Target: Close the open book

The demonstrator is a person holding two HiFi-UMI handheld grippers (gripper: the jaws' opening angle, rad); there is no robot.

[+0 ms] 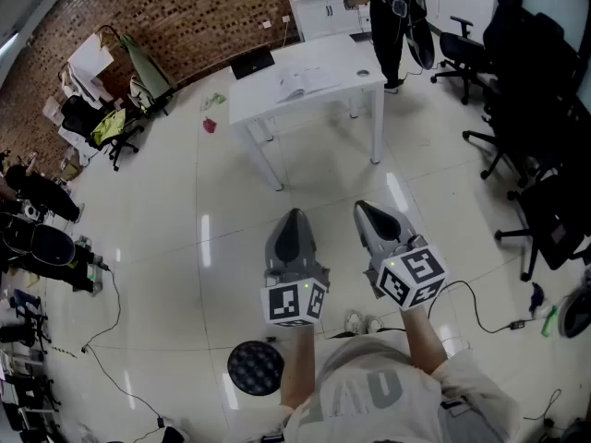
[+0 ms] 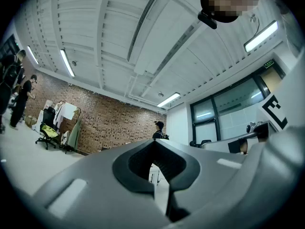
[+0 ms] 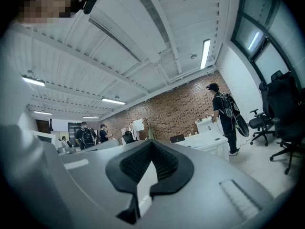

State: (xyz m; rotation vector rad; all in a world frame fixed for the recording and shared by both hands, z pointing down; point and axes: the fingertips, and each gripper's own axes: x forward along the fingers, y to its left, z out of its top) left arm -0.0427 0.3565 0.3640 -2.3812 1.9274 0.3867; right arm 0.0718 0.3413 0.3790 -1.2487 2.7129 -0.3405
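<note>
Left gripper and right gripper side by side above the floor, jaws together, nothing held. Open book on white table, well apart.

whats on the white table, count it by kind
open book: 1
black laptop: 1
small round thing: 1
total: 3
</note>
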